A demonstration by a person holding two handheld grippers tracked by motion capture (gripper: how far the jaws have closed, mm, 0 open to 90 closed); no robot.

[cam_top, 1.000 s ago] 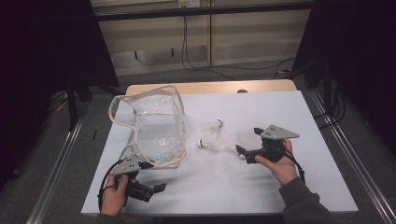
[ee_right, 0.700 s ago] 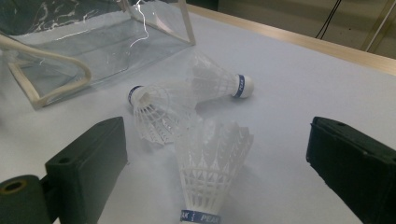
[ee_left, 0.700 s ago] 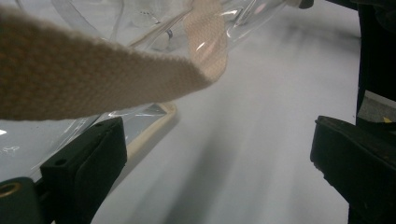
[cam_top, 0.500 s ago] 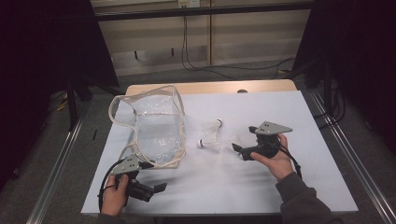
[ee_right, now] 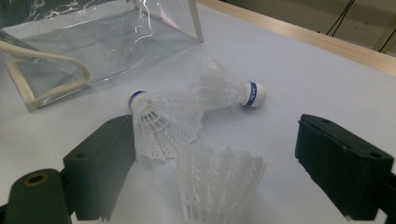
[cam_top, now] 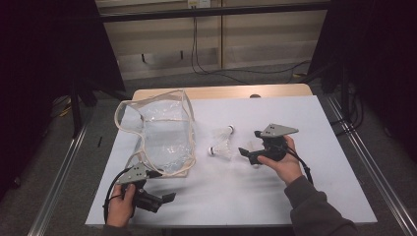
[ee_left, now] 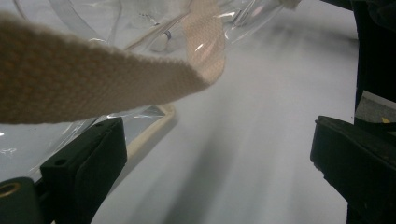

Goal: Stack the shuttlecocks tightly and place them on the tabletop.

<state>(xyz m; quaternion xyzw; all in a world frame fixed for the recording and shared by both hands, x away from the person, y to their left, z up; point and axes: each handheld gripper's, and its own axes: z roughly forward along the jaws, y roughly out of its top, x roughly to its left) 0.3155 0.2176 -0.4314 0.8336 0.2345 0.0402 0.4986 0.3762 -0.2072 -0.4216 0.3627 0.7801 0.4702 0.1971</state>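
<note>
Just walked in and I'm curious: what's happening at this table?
A person holds a gripper in each hand. The right gripper, jaws wide and just closing a little, has a shuttlecock between them, not yet pinched; two more shuttlecocks lie beyond. The left gripper waits open beside a clear bag.

High view looks forward and down over the table (cam_top: 319, 147). Both gripper views sit low and close, sharing the clear bag (cam_top: 162, 132) at ten o'clock.

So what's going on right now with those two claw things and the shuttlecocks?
Right gripper open, jaws just been closing, nearest shuttlecock between them, not pinched. Left gripper open beside clear bag. Two more shuttlecocks just beyond. Nothing blocking.
</note>
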